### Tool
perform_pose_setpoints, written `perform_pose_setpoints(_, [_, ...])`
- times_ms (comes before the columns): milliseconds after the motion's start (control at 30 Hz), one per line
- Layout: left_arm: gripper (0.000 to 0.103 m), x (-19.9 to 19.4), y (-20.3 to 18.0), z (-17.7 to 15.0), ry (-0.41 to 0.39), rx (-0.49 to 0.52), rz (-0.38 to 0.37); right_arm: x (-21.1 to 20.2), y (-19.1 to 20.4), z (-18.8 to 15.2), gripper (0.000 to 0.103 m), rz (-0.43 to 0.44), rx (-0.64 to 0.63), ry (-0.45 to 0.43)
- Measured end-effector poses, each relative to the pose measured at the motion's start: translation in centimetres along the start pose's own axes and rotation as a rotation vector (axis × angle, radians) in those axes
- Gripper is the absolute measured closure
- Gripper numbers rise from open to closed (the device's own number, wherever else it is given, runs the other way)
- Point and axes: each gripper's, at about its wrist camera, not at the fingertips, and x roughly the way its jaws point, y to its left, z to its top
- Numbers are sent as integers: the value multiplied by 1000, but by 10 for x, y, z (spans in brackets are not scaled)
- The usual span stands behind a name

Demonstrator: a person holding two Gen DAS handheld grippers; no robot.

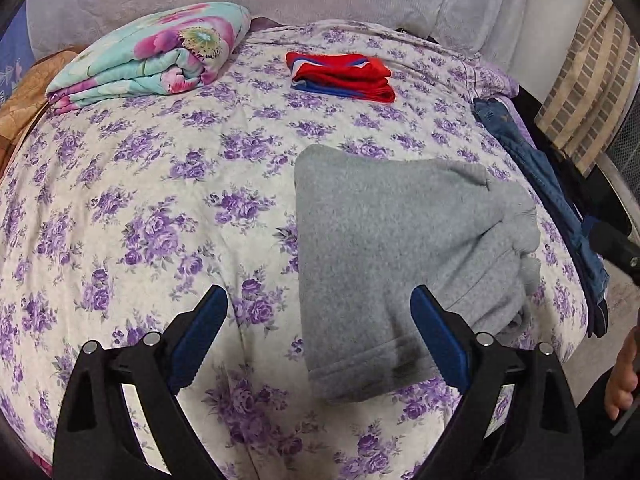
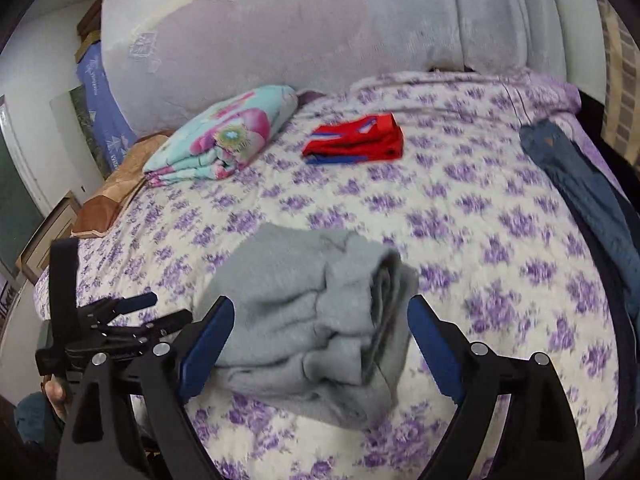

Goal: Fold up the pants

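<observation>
**Lighting and picture quality, both wrist views**

I saw even, soft indoor light with no glare; its source was not in view. Only faint shadows lay under the grey pants (image 1: 400, 248) and the left gripper (image 1: 320, 336) fingers. The left wrist view was sharp throughout. The right wrist view was motion-blurred: the flower print of the bedspread (image 2: 480, 240) smeared. Both views bulged with fisheye distortion, and their corners fell to black.
</observation>
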Motion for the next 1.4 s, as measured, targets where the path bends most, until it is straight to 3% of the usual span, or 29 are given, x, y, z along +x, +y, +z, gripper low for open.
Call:
perform_pose_setpoints(233, [12, 25, 30, -6, 108, -153, -84, 50, -36, -6, 13, -39, 162, 103])
perform_pose_setpoints(400, [12, 35, 35, -11, 138, -182, -119, 88, -47, -10, 12, 13, 220, 192])
perform_pose_setpoints(600, [12, 53, 39, -8, 186, -203, -159, 115, -72, -32, 8, 186, 391, 306])
perform_pose_setpoints(800, [4, 77, 39, -4, 227, -241, -225, 121, -53, -29, 3, 181, 318, 321])
perform_pose_setpoints(967, [7, 91, 24, -3, 253, -245, -322, 126, -44, -32, 4, 134, 273, 283])
perform_pose_setpoints(1000, [17, 91, 18, -5, 260, -228, -339, 124, -45, -34, 10, 136, 269, 274])
perform_pose_setpoints(1100, [27, 84, 0, -7, 242, -168, -332, 112, -50, -41, 31, 170, 280, 238])
perform_pose_setpoints(1167, [34, 76, -6, -5, 220, -148, -316, 103, -46, -42, 38, 164, 256, 202])
perform_pose_setpoints(1267, [41, 63, -10, -1, 178, -130, -297, 92, -32, -36, 43, 129, 195, 158])
perform_pose_setpoints(1400, [42, 56, -9, 8, 164, -123, -308, 82, -26, -21, 45, 129, 158, 128])
